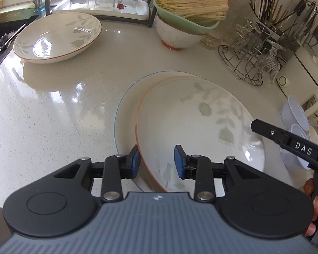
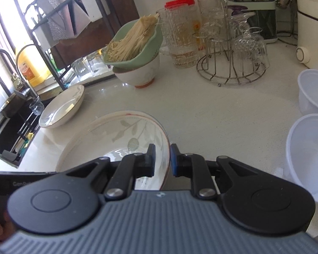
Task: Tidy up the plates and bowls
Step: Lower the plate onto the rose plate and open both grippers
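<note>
Leaf-print bowl (image 1: 193, 127) sits tilted on a blue-rimmed plate (image 1: 125, 114), directly ahead of both grippers on the tabletop (image 1: 63, 105). Right gripper (image 2: 162, 159) is clamped on the bowl's right rim, one pad inside the wall, one outside. Left gripper (image 1: 157, 162) straddles the bowl's near-left rim: left pad (image 1: 135, 162) sits at the outer wall, right pad (image 1: 179, 162) stands inside over the bowl, clear of it, so jaws part-open, no grip. In the left wrist view the right gripper's black finger (image 1: 286, 139) comes in from the right over the bowl's far edge, with a hand (image 1: 315, 209) behind it.

Second leaf-print bowl (image 1: 57, 38) lies well ahead and to the left of the left gripper, apart from the stack. Further ahead: green colander of noodles (image 1: 188, 6) nested on a white bowl (image 1: 176, 36). Right of that, a wire glass rack (image 2: 231, 63). Two white plastic bowls (image 2: 309, 154) sit just right of the right gripper
</note>
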{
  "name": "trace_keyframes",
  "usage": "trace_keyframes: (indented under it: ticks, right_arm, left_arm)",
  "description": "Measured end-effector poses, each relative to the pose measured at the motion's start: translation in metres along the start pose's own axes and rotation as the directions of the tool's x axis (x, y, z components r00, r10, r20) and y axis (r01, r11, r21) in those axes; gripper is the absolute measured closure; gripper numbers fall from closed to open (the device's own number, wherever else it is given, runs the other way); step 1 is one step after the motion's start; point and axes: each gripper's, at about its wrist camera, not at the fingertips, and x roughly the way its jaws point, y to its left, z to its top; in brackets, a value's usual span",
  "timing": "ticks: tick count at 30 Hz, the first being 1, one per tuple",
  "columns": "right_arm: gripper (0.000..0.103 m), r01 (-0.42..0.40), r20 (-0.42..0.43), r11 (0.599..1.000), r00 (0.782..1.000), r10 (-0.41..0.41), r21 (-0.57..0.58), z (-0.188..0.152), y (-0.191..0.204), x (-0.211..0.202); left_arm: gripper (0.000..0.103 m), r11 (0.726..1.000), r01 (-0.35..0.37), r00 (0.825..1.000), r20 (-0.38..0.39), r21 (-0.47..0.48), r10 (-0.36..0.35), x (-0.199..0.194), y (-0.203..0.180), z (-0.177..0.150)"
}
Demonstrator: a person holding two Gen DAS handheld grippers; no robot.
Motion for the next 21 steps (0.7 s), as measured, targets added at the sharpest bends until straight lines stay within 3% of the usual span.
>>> trace_keyframes:
  ticks: [10, 13, 21]
  right_arm:
    - [0.086, 0.007, 0.041, 1.0, 0.999, -0.007, -0.004, 0.013, 0.017, -0.024]
    - [0.086, 0.006, 0.053, 1.0, 0.999, -0.007, 0.011, 0.018, 0.023, -0.033]
    - [0.086, -0.016, 0.058, 1.0, 0.998, 0.015, 0.024, 0.023, 0.035, -0.061]
  left_arm:
    - [0.061, 1.0, -0.017, 1.0, -0.022, 0.025, 0.017, -0.015, -0.003, 0.006]
    - [0.053, 0.999, -0.021, 1.0, -0.007, 0.038, 0.021, -0.027, -0.002, 0.011]
    - [0.053, 0.997, -0.045, 0.998, 0.035, 0.065, 0.042, -0.061, -0.007, 0.015]
